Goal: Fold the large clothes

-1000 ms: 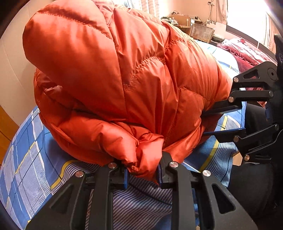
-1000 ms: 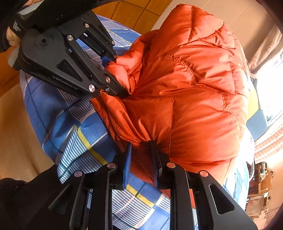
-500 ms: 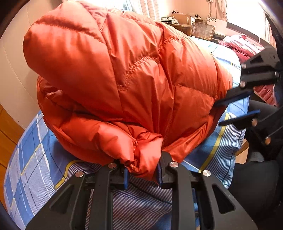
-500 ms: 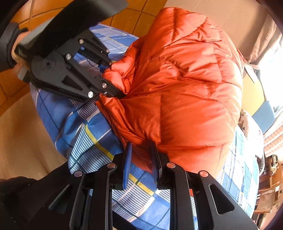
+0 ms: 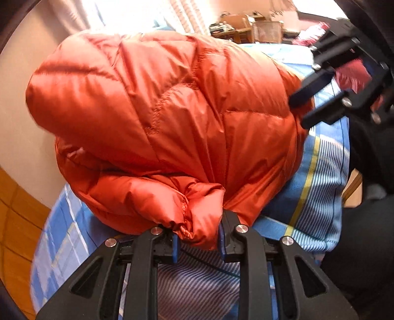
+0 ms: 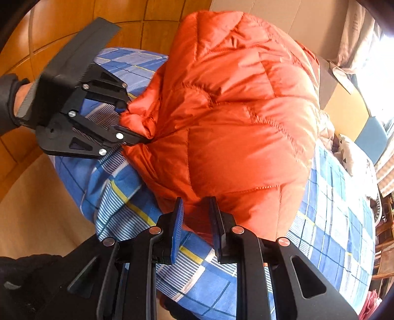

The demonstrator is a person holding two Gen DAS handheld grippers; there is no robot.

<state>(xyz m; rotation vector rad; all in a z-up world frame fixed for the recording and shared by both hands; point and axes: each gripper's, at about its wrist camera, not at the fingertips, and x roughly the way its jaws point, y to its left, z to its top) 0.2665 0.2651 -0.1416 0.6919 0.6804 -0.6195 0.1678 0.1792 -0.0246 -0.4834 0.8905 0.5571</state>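
Observation:
An orange quilted puffer jacket (image 5: 172, 118) lies bunched in a tall mound on a bed with a blue plaid sheet (image 5: 317, 187). My left gripper (image 5: 197, 236) is shut on a gathered fold of the jacket's near edge. In the right wrist view the jacket (image 6: 236, 118) fills the middle, and my right gripper (image 6: 195, 221) is shut on its lower hem. The left gripper (image 6: 133, 123) shows there at the left, pinching the jacket. The right gripper (image 5: 300, 108) shows at the right edge of the left wrist view.
The plaid sheet (image 6: 339, 221) covers the bed. A wood floor (image 6: 73, 22) lies beyond the bed's end. A cluttered desk with a basket (image 5: 266, 29) stands at the back by a bright window. Red bedding (image 5: 349, 73) lies at the far right.
Both grippers have lifted and pushed the jacket's edge away over the mound. The cameras have tilted, and both grips have held.

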